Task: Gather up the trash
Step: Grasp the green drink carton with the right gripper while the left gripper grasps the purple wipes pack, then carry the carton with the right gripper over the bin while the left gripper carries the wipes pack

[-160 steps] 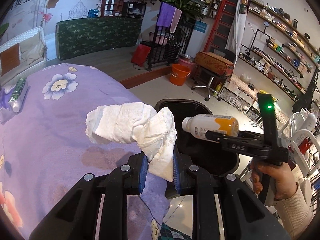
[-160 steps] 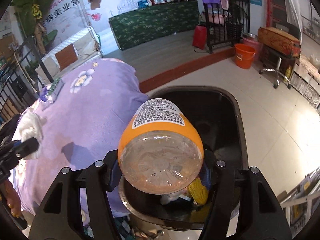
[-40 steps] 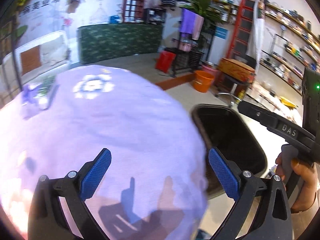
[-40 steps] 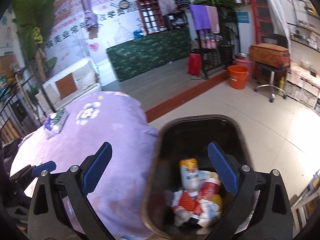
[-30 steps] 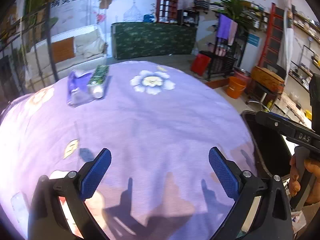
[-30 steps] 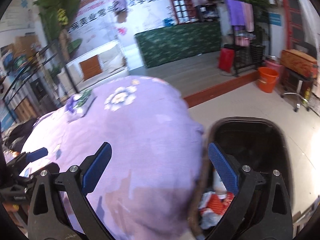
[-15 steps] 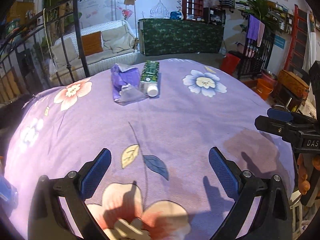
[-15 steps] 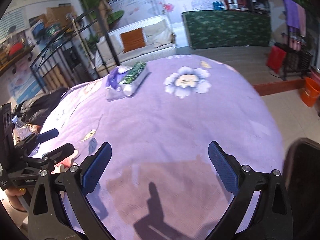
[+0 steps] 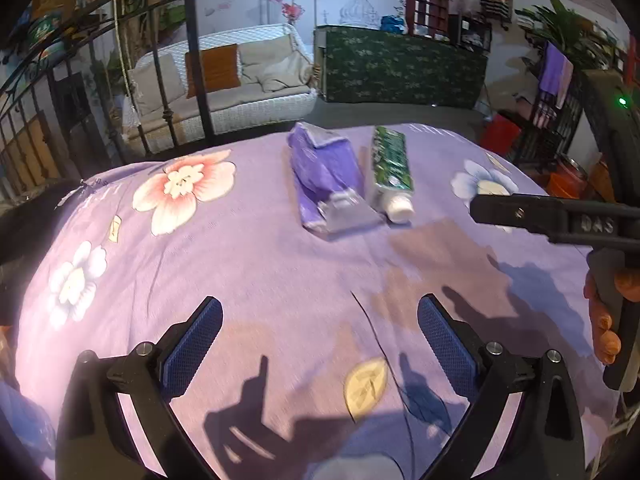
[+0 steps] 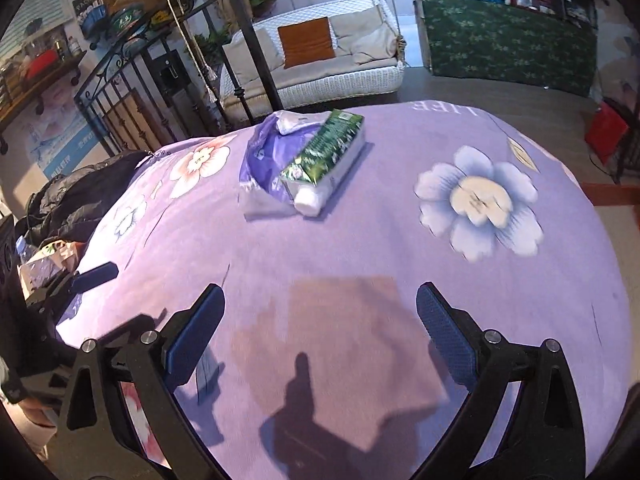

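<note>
Both tongs, left [image 9: 318, 332] and right [image 10: 318, 330], gape empty over the purple-clothed bench [image 9: 260, 264]. Green tube [image 9: 391, 172] lies lengthwise, white cap nearest, touching the purple packet's [image 9: 326, 184] right side.

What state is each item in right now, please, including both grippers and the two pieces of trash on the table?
left gripper: open, empty, above the tablecloth.
right gripper: open, empty, above the tablecloth.
purple pouch: lying flat, crumpled, untouched.
green tube: lying on its side, white cap on, beside the pouch.
purple tablecloth: spread over the table, darker patches near the grippers.
</note>
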`<state>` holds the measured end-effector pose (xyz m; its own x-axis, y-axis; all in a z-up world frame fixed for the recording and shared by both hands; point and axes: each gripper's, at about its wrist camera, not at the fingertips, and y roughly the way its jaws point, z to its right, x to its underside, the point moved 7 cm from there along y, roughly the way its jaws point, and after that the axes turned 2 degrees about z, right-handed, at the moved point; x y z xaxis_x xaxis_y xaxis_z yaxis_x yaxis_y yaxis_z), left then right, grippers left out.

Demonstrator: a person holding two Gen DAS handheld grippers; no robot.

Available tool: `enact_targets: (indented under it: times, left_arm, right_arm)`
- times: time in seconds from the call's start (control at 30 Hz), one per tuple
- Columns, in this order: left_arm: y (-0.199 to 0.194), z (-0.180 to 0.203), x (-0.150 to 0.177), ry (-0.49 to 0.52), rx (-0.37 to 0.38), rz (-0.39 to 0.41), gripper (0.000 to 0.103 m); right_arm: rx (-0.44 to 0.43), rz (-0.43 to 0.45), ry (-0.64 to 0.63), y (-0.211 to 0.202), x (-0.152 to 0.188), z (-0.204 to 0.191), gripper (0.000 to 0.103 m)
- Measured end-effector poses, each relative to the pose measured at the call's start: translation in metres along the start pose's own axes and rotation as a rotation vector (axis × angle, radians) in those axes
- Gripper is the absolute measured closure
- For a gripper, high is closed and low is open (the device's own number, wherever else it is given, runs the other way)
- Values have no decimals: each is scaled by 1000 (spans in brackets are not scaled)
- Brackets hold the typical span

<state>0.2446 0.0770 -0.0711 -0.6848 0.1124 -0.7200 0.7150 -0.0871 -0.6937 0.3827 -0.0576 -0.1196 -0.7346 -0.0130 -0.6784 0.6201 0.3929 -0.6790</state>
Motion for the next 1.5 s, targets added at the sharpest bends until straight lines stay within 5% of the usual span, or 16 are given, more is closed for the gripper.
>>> enact_targets:
  times: [0.27, 0.53, 0.63, 0.83, 1.0, 1.07, 1.3, 1.5]
  left_arm:
    - [41, -35, -38, -129, -6, -23, 7]
    - [73, -31, -60, -134, -14, -40, 7]
    - [88, -25, -68, -147, -5, -54, 7]
    - [130, -6, -81, -145, 26, -121, 7]
    - [161, 10, -78, -102, 12, -188, 50]
    - [164, 12, -74, -120, 28, -204, 59]
    - [125, 22, -78, -75, 36, -133, 84]
    - [63, 42, -73, 4, 47, -20, 84]
  right_arm:
    - [22, -75, 103, 91, -84, 0, 23]
    - [109, -193, 261, 171, -112, 24, 26]
    - [116, -218, 311, 186, -112, 34, 43]
    - [36, -179, 312, 167, -112, 39, 53]
    - [25, -107, 257, 130, -107, 47, 53]
    - [20, -71, 244, 113, -103, 49, 53]
    - [-11, 2, 235, 66, -83, 58, 53]
    - [-25, 62, 203, 28, -62, 58, 53]
